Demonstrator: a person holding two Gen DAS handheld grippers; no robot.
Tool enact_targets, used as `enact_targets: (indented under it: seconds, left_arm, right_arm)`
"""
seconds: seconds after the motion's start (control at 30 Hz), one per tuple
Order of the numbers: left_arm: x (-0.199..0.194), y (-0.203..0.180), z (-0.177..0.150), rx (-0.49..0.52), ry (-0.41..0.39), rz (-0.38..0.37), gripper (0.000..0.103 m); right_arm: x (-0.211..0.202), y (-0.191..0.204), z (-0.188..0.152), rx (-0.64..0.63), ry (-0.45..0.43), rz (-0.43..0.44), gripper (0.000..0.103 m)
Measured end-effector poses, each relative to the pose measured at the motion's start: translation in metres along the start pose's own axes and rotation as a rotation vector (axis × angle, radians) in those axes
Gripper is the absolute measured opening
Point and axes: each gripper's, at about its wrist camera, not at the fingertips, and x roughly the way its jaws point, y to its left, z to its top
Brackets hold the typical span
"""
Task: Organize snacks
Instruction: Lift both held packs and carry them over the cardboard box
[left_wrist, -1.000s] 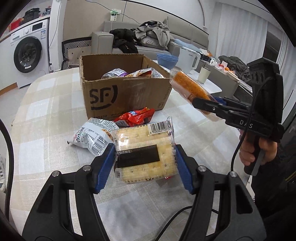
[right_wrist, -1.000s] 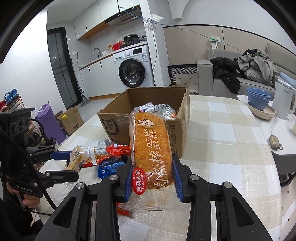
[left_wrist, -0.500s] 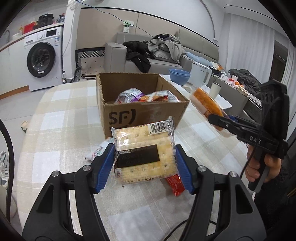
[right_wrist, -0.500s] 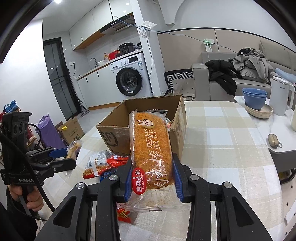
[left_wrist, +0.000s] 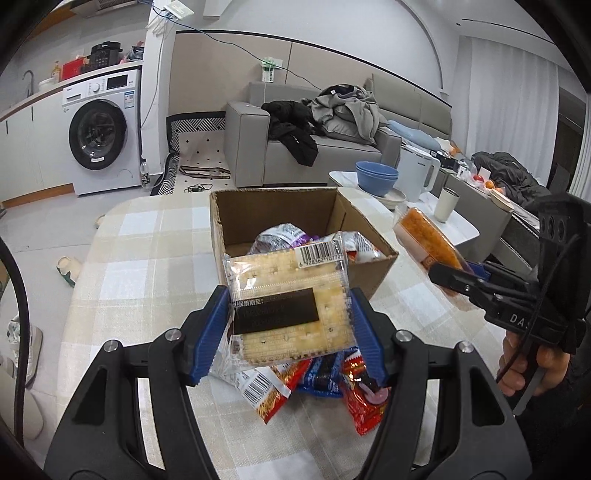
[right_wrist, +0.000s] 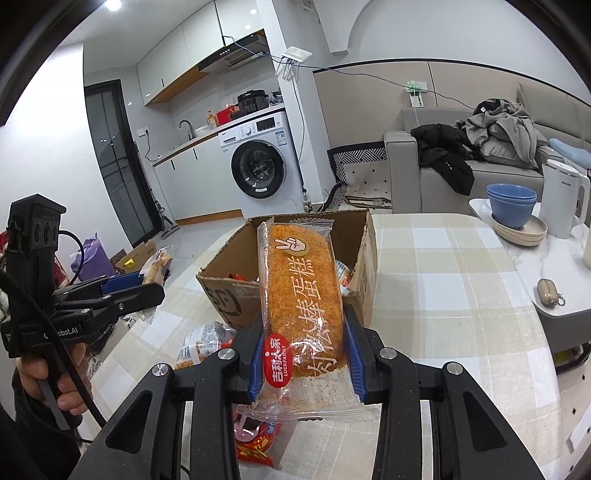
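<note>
While both hands hang above the checked table (left_wrist: 122, 258), each one has a snack clamped. The left gripper (left_wrist: 290, 332) grips a clear pack of crackers (left_wrist: 288, 295) between its blue pads, the pack lying flat with its barcode end pointing at the cardboard box (left_wrist: 364, 273). That box sits open-topped toward the table's middle, with a few foil packets (left_wrist: 280, 236) already inside. Over on the other side, the right gripper (right_wrist: 301, 354) is clenched on a long orange floss cake (right_wrist: 301, 280) in clear wrap, held by its lower end, the far end reaching out over the box's near rim. Under both tools, loose snack packets (left_wrist: 325, 380) lie in a heap on the cloth just in front of the box, red and blue wrappers among them. Beyond the table's far right edge a white side table (right_wrist: 480, 206) carries stacked blue bowls (right_wrist: 511, 203) and a white kettle (right_wrist: 563, 199).
</note>
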Motion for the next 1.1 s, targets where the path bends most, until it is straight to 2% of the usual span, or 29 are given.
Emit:
enact_targets:
  seconds: [0.47, 1.1]
  left_arm:
    - [0.021, 0.017, 0.033, -0.024, -0.006, 0.006, 0.062]
    - [0.090, 0.028, 0.060, -0.020, 0.044, 0.030, 0.062]
  right_arm:
    - [0.013, 0.001, 0.028, -0.001, 0.003, -0.014, 0.037]
    - [0.050, 0.001, 0.044, -0.009, 0.054, -0.026, 0.037]
